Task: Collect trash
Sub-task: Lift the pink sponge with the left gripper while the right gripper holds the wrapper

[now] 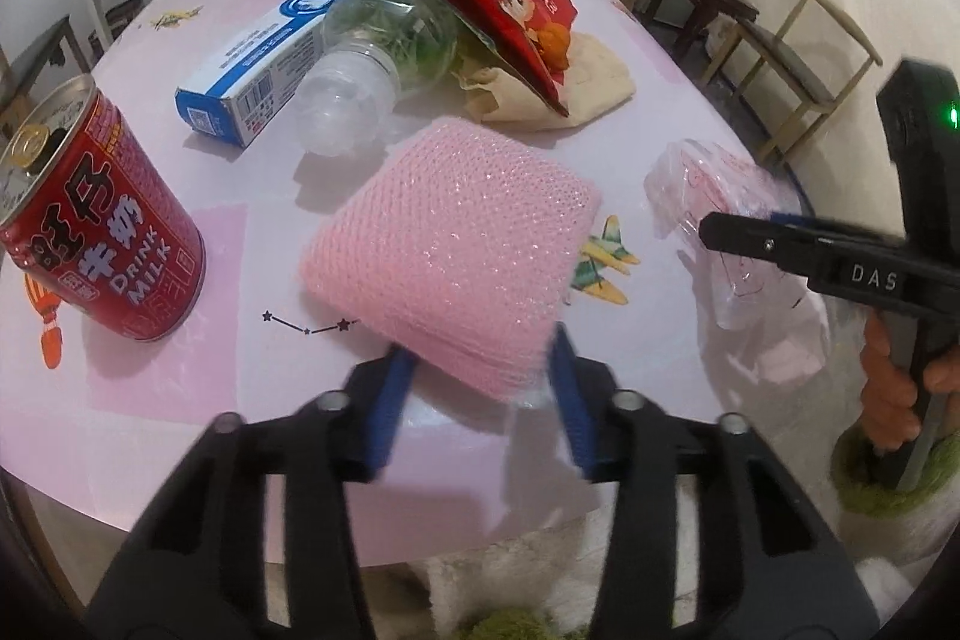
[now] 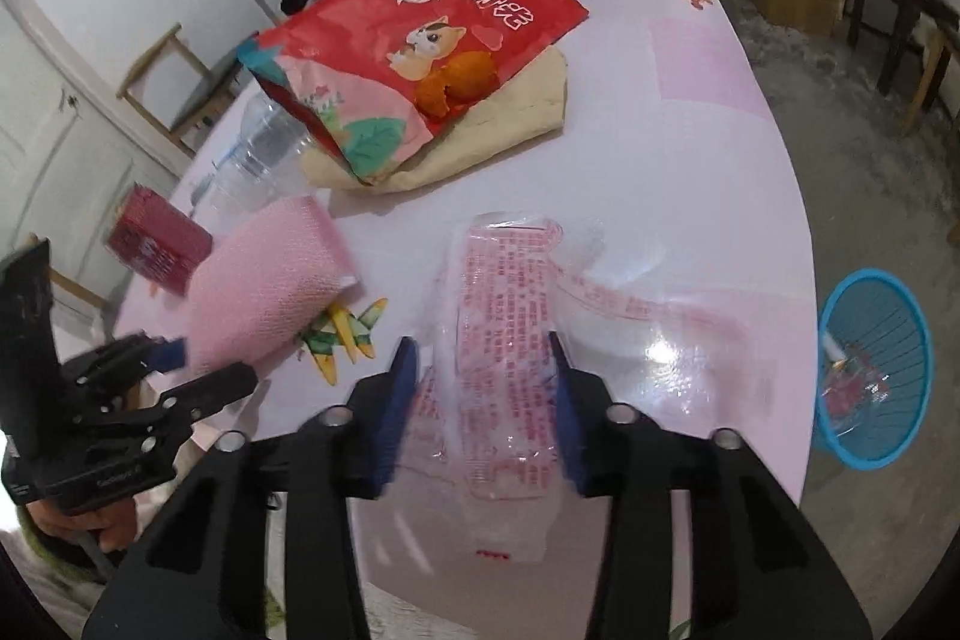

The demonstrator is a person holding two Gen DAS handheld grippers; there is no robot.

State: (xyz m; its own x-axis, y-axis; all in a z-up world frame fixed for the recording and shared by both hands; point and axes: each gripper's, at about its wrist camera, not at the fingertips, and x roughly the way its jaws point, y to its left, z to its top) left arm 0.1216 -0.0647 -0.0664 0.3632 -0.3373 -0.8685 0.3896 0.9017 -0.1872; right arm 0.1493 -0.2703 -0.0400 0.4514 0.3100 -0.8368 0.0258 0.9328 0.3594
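A pink mesh foam sleeve (image 1: 447, 250) lies on the pink table (image 1: 180, 400). My left gripper (image 1: 480, 364) is open, its blue pads on either side of the sleeve's near end. My right gripper (image 2: 483, 376) is open around a clear plastic wrapper with red print (image 2: 504, 340); the wrapper lies flat between its pads. The right gripper also shows at the right in the left wrist view (image 1: 780, 244), over the wrapper (image 1: 720, 196). The sleeve (image 2: 264, 292) and left gripper (image 2: 180, 370) show at the left in the right wrist view.
On the table stand a red milk can (image 1: 102, 232), a blue and white carton (image 1: 270, 52), a clear bottle (image 1: 378, 52), a red snack bag (image 2: 420, 52) and a beige paper bag (image 2: 510, 118). A blue basket (image 2: 876, 370) with trash sits on the floor to the right.
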